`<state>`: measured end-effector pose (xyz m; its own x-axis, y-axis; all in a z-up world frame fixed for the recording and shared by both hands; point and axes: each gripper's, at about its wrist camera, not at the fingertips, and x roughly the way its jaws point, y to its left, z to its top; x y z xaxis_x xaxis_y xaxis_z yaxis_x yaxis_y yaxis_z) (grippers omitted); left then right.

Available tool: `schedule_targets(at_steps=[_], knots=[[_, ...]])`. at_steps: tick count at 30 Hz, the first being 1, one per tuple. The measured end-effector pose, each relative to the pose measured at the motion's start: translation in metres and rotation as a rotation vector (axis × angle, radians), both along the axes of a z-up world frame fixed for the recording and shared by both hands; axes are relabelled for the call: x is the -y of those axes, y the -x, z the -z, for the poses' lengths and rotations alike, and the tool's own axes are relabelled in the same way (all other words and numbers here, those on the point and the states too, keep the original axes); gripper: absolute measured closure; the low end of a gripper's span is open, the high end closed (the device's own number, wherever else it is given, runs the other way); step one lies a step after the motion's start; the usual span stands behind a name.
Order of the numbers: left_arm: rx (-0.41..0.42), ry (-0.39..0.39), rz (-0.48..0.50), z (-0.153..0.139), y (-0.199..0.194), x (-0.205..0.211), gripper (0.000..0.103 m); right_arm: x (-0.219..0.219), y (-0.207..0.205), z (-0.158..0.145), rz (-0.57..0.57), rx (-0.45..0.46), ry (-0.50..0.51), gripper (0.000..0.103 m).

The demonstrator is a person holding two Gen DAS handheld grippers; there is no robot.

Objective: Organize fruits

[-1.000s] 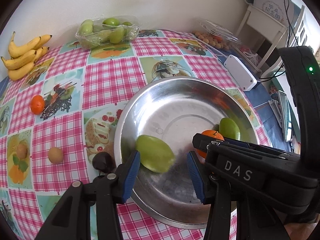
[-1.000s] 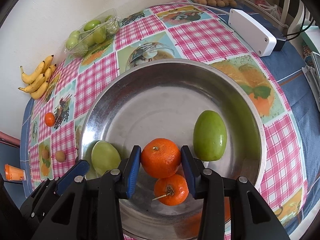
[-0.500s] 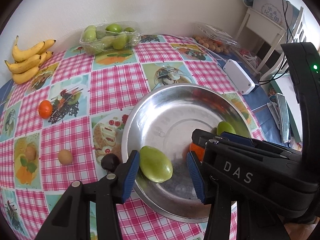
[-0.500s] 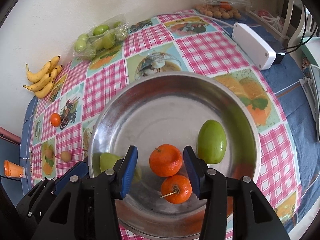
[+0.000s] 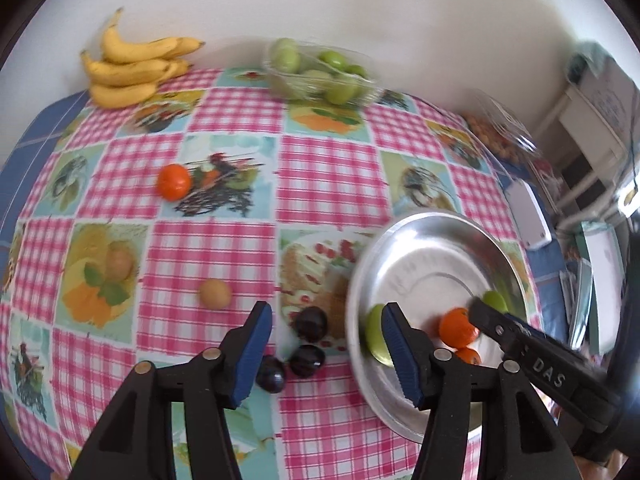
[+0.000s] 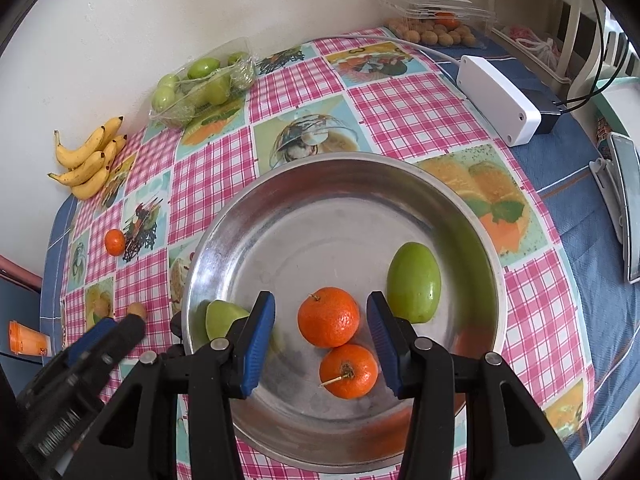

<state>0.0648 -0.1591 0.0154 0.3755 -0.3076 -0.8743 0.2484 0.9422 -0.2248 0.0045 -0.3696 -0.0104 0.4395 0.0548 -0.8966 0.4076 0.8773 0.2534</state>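
A steel bowl [image 6: 404, 184] holds two oranges [image 6: 329, 317] [image 6: 349, 370] and two green fruits [image 6: 414, 282] [image 6: 222, 318]. My right gripper [image 6: 320, 342] is open and empty above the bowl, jaws either side of the oranges. My left gripper [image 5: 326, 346] is open and empty, over the bowl's left rim [image 5: 354, 288]. Three dark plums [image 5: 311, 323] [image 5: 307, 360] [image 5: 271, 377] lie on the cloth between its jaws. A small brown fruit [image 5: 216, 294] and a loose orange [image 5: 173, 182] lie further left.
Bananas [image 5: 128, 70] and a clear tray of green fruits [image 5: 320, 74] sit by the back wall. A white box [image 6: 498, 100] with cables, a box of small brown fruits [image 6: 434, 32] and a phone [image 6: 628, 208] are at the right. An orange cup [image 6: 26, 340] stands off the table's left.
My left gripper has swung left and back from the bowl, leaving the green fruit inside; the plums now lie between its jaws. My right gripper has drawn back from the released orange.
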Motion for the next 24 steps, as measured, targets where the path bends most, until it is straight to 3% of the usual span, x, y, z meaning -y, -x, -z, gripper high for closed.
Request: schedule_targets(at_steps=[9,17,24], knots=[[-0.076,0.044,-0.165,0.010,-0.016,-0.049,0.042,-0.011,-0.001,-0.004,-0.029,-0.002,0.023,0.054],[-0.087,0.042,-0.192,0.010,-0.018,-0.057,0.039,-0.015,-0.003,-0.004,-0.046,-0.010,0.031,0.053],[-0.115,-0.001,-0.191,0.019,-0.019,-0.054,0.027,-0.015,-0.003,-0.002,-0.047,-0.012,0.038,0.028]])
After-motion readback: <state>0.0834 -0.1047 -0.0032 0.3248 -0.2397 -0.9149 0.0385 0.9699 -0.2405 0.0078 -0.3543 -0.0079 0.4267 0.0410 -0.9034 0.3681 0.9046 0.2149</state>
